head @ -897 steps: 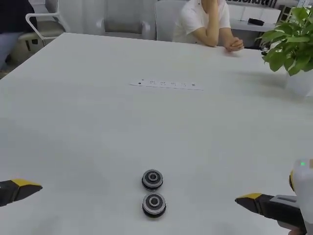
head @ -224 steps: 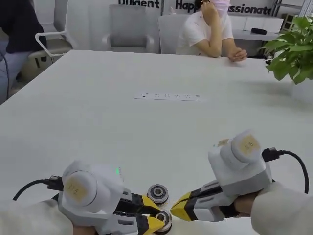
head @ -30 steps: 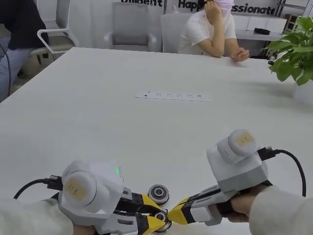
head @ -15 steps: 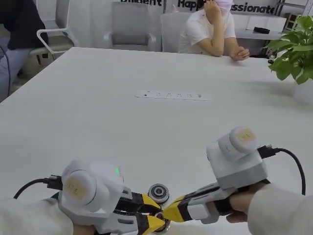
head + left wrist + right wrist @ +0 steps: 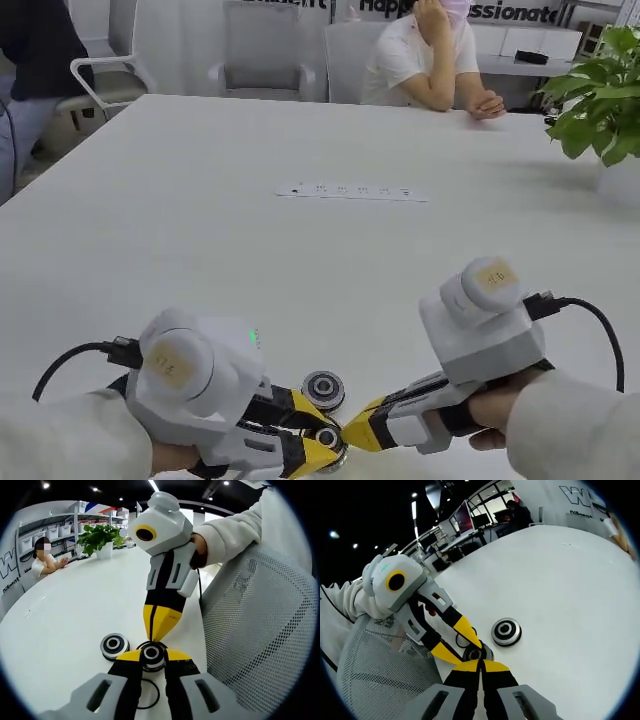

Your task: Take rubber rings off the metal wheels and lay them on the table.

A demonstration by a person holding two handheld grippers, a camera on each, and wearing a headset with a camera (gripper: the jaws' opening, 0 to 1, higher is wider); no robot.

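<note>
Two wheels sat by the near edge of the white table [image 5: 200, 220]. The left gripper [image 5: 320, 443] was clamped on one metal wheel [image 5: 151, 656], a jaw on each side of it. The right gripper [image 5: 480, 664] had its jaws pressed together, tips touching that wheel's rim; couldn't tell whether they pinched its rubber. The second wheel [image 5: 323, 386] lay flat just beside it, toward the far edge, untouched. A thin black rubber ring [image 5: 158, 697] lay on the table under the left jaws. A power strip [image 5: 352, 191] sat mid-table, a potted plant [image 5: 600, 90] at the right edge, and a seated person [image 5: 430, 55] at the far edge. The wall lettering [image 5: 505, 13] was cut off at the top; the readable part was "ssionate".
</note>
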